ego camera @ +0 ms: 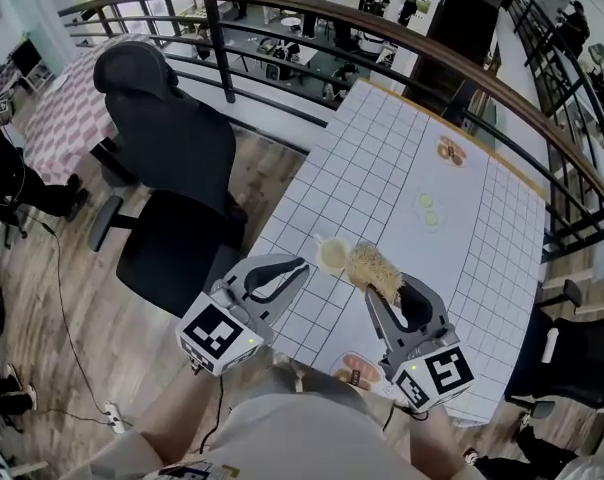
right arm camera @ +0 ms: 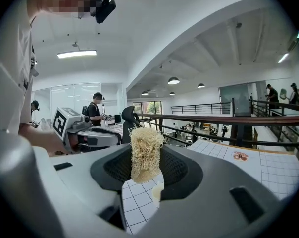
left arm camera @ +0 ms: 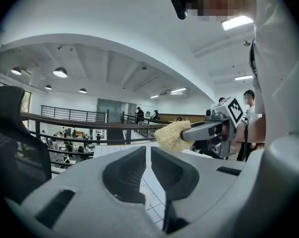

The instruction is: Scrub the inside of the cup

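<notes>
Gridded table (ego camera: 402, 158), cup (ego camera: 332, 256); left tongs (ego camera: 302, 265) closed, empty, aimed at cup; right tongs (ego camera: 387, 290) gripping loofah (ego camera: 372, 266)

The right tool (right arm camera: 146, 151) grips a loofah scrubber (right arm camera: 145, 160).

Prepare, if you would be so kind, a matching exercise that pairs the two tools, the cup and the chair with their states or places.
Things:
1. left tool
2. right tool
3. cup
4. chair

States or places:
A. on the floor beside the table
B. shut on the scrubber
C. standing on the table
D. shut, nothing in it

Pairs: 1-D, 2-B, 3-C, 4-A
</notes>
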Action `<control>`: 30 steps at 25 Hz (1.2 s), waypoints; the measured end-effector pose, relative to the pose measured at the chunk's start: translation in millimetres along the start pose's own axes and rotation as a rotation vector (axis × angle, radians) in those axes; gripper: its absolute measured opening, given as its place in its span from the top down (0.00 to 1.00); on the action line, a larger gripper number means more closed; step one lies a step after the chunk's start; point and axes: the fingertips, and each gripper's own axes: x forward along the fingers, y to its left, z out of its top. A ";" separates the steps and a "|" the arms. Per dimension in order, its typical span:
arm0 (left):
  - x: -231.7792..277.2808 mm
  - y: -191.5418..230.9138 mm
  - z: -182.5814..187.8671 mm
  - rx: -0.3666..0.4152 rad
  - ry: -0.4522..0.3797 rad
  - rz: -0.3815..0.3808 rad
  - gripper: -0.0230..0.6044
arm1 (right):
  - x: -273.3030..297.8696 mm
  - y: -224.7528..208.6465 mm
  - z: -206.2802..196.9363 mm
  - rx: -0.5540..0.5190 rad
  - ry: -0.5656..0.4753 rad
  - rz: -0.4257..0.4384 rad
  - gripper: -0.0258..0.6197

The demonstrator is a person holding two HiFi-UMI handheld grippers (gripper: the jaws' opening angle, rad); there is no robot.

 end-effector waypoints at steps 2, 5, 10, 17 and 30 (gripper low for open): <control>11.8 5.3 -9.6 0.048 0.016 -0.027 0.92 | 9.3 -7.8 -6.4 -0.001 0.025 0.012 0.72; 21.0 5.6 -22.2 0.077 0.022 -0.086 0.85 | 18.4 -13.3 -16.8 0.021 0.056 0.024 0.72; 56.7 19.9 -46.7 0.190 0.048 -0.226 0.83 | 45.2 -43.9 -36.7 0.012 0.150 0.035 0.72; 101.1 55.2 -129.6 0.315 0.258 -0.388 0.78 | 73.6 -62.8 -75.5 0.020 0.244 0.050 0.72; 141.2 76.6 -243.4 0.478 0.517 -0.649 0.76 | 95.9 -83.4 -138.0 0.071 0.332 0.030 0.72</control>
